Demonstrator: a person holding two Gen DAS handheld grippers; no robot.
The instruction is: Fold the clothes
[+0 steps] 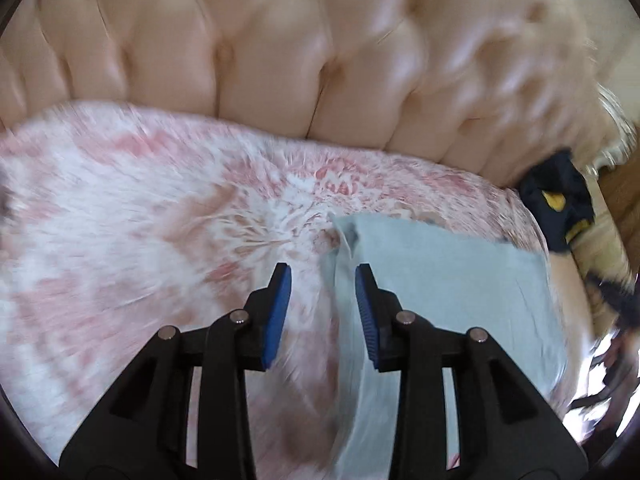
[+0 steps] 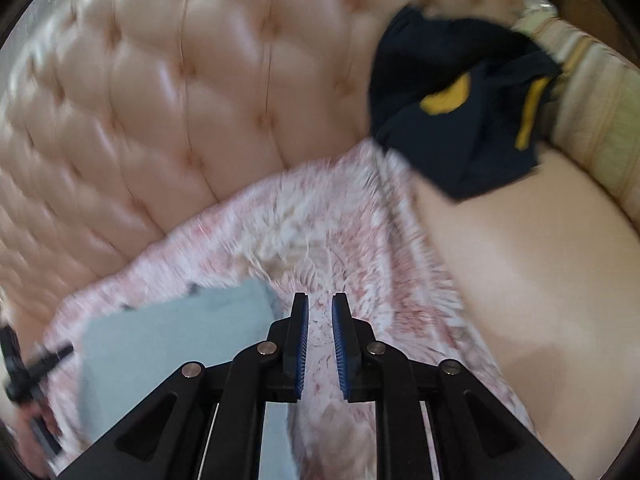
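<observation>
The left gripper [image 1: 323, 276] stands wide open over the left edge of the pale blue garment [image 1: 444, 280], gripping nothing. The right gripper [image 2: 320, 306] shows only a narrow gap, empty, above the pink fluffy blanket [image 2: 360, 248]. A navy garment [image 2: 460, 100] lies by the sofa arm [image 2: 600, 120].

This is a home, most likely a living room. A button-tufted sofa back [image 1: 280, 40] in glossy peach upholstery fills the upper part of both views. A fluffy pink-and-white throw [image 1: 120, 208] covers the seat across the middle of the frames. Clothes lie about: a pale grey-blue garment [image 1: 440, 280] on the throw, and a navy garment with yellow marks [image 2: 460, 100] at the upper right against the padded sofa arm [image 2: 600, 120].
</observation>
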